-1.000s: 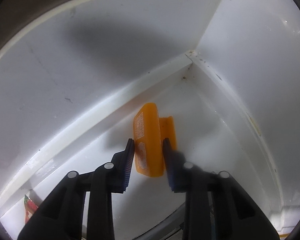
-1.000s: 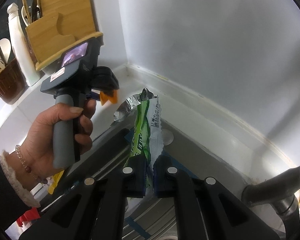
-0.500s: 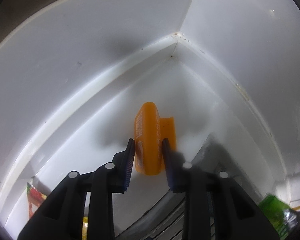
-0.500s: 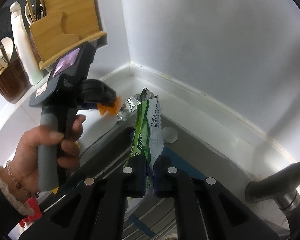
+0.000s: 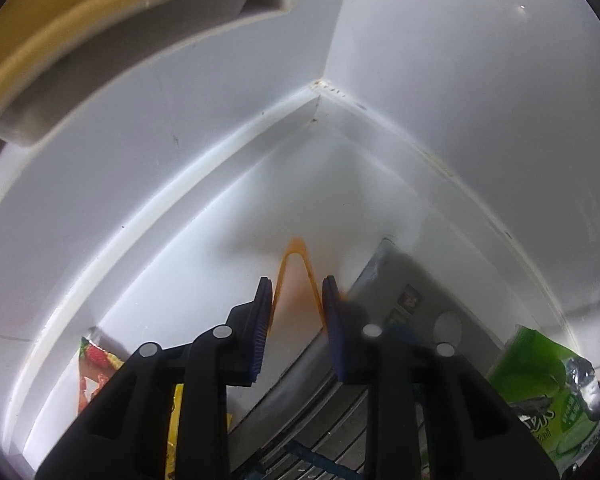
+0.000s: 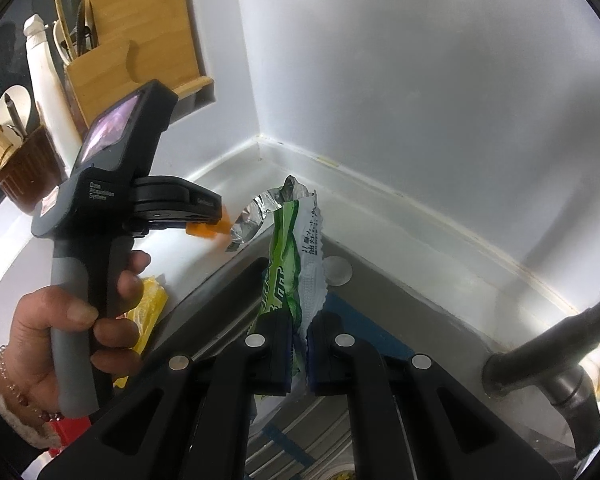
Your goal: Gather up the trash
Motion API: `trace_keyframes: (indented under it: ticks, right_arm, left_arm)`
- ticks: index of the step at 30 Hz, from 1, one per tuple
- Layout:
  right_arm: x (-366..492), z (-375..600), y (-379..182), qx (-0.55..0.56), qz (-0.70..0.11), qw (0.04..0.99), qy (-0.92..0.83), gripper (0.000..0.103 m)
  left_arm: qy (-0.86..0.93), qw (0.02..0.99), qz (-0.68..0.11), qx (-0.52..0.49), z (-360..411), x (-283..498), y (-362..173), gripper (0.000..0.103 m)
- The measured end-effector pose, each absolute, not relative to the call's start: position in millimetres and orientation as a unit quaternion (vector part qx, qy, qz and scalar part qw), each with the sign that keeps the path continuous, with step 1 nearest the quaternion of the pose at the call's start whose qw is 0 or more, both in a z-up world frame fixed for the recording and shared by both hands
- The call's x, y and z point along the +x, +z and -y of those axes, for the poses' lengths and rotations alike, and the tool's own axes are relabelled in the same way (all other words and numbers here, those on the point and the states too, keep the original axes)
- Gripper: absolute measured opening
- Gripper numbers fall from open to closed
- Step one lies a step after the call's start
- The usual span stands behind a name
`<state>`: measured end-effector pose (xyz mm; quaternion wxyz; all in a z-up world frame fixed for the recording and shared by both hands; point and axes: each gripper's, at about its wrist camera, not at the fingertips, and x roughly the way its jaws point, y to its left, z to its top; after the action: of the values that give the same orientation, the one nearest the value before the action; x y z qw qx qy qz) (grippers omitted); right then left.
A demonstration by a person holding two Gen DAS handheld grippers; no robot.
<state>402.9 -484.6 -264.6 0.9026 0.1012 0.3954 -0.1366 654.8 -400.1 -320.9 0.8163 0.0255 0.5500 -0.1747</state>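
We hold a gripper in each hand above the back corner of the white counter [image 5: 204,248], where two white walls meet. Our left gripper [image 5: 296,308] clamps a small orange plastic piece [image 5: 296,264], folded into a narrow peak between the blue pads; both pads press on its two sides, and it hangs just above the counter, short of the corner. From the right wrist view the same orange piece [image 6: 204,230] sticks out of the left gripper's tip, with our left hand [image 6: 80,320] wrapped round the grey handle. Our right gripper [image 6: 299,354] is pinched tight on a green snack wrapper [image 6: 288,264], which stands upright from the jaws with its silver torn end toward the corner. Below it lies the steel sink [image 6: 380,292], set nearer to us than the corner. A yellow wrapper [image 6: 150,304] lies on the counter beside the sink's left edge. A red strawberry-print wrapper [image 5: 94,364] lies farther from the corner along the left wall.
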Motion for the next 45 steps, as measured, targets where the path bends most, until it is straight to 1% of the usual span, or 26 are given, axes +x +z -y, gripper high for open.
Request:
trace_keyframes:
  ticks: [3,4,5,7,13,16,28,29,31,36,39,41,42,43,45]
  right_arm:
    - [399,483,-260,0.101,-0.391,0.904,-0.139,0.005]
    - [397,483,-258,0.1,-0.39,0.904,-0.14,0.005]
    - [398,484,-258,0.099,-0.39,0.905,-0.14,0.005]
    - [396,484,-257,0.098,-0.39,0.905,-0.141,0.005]
    - [394,483,-258,0.102,-0.388,0.905,-0.138,0.005]
    - [394,484,-260,0.102,-0.39,0.905,-0.136,0.005]
    - [397,497,-261,0.118,-0.386,0.905,-0.134,0.005]
    - [397,497,-261,0.118,-0.387,0.905,-0.133,0.005]
    - [396,497,-261,0.118,-0.387,0.905,-0.133,0.005]
    - [396,498,-265,0.121,-0.391,0.903,-0.134,0.004]
    - [398,499,-266,0.121,-0.393,0.901,-0.135,0.004]
    - [399,500,-267,0.122,-0.395,0.9,-0.135,0.005]
    - [399,500,-268,0.124,-0.396,0.9,-0.135,0.005]
    - [400,500,-268,0.123,-0.397,0.9,-0.135,0.005]
    - [401,499,-268,0.123,-0.397,0.9,-0.135,0.005]
  left_arm:
    - [-0.179,0.818,-0.546,0.023,399,653,-316,0.025]
    - [-0.181,0.819,-0.544,0.022,396,651,-316,0.023]
    - [-0.183,0.82,-0.542,0.021,398,648,-318,0.019]
    - [-0.186,0.819,-0.542,0.024,390,639,-310,0.007]
    - [-0.178,0.814,-0.553,0.024,389,647,-326,0.007]
    - [-0.182,0.809,-0.558,0.012,373,646,-322,0.007]
    - [-0.169,0.807,-0.564,0.055,366,654,-343,0.008]
    - [-0.169,0.807,-0.562,0.06,366,654,-344,0.009]
    - [-0.171,0.806,-0.562,0.068,367,654,-349,0.019]
    - [-0.18,0.795,-0.574,0.077,372,659,-363,0.021]
    - [-0.181,0.798,-0.568,0.081,376,661,-365,0.022]
    - [-0.184,0.798,-0.568,0.081,377,662,-365,0.022]
    - [-0.186,0.799,-0.567,0.08,377,663,-365,0.016]
    - [-0.186,0.8,-0.565,0.081,377,662,-365,0.004]
    - [-0.186,0.806,-0.555,0.083,372,657,-360,0.004]
